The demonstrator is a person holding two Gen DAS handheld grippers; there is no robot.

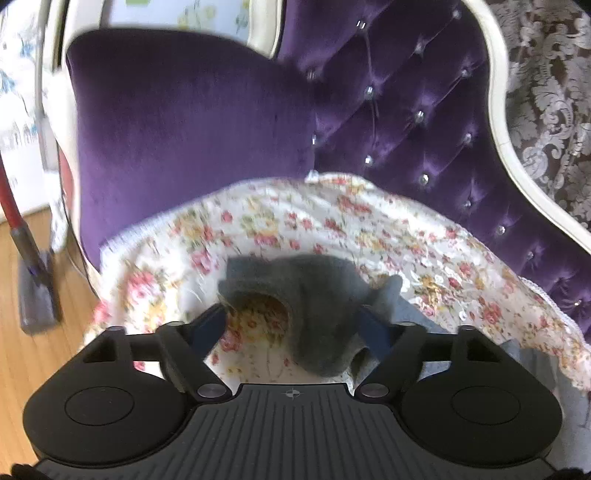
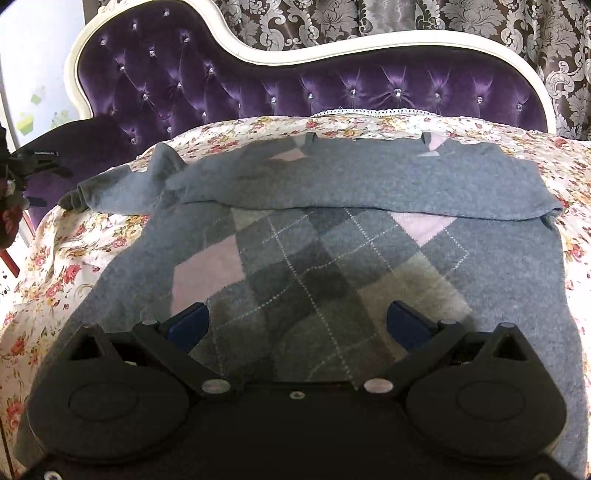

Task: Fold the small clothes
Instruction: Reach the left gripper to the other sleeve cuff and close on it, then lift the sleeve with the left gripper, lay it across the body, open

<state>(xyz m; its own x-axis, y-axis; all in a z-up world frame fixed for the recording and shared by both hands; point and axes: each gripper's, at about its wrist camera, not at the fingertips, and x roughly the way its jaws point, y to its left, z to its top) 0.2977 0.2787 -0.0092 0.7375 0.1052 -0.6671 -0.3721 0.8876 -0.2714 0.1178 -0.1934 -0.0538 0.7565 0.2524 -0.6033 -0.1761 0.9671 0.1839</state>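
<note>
With my left gripper (image 1: 295, 325) spread wide around the sleeve (image 1: 295, 288) and my right gripper (image 2: 295, 321) wide open (empty) over the sweater (image 2: 332, 258), I should pinch the cuff at 12 o'clock.

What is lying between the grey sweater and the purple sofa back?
In the right wrist view, only the floral cover lies between the sweater and sofa back.

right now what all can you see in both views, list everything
sweater: one, grey with pink and pale argyle diamonds, spread on the floral cover, top part folded down
sleeve cuff: one, grey, between the left fingers
floral cover: one, white with red and yellow flowers, over the sofa seat
sofa: one, purple tufted, cream frame
curtain: one, brown and silver damask, behind the sofa
vacuum: one, red and grey, on the wood floor
left hand-held gripper: black, open around the cuff
right hand-held gripper: black, open over the sweater
</note>
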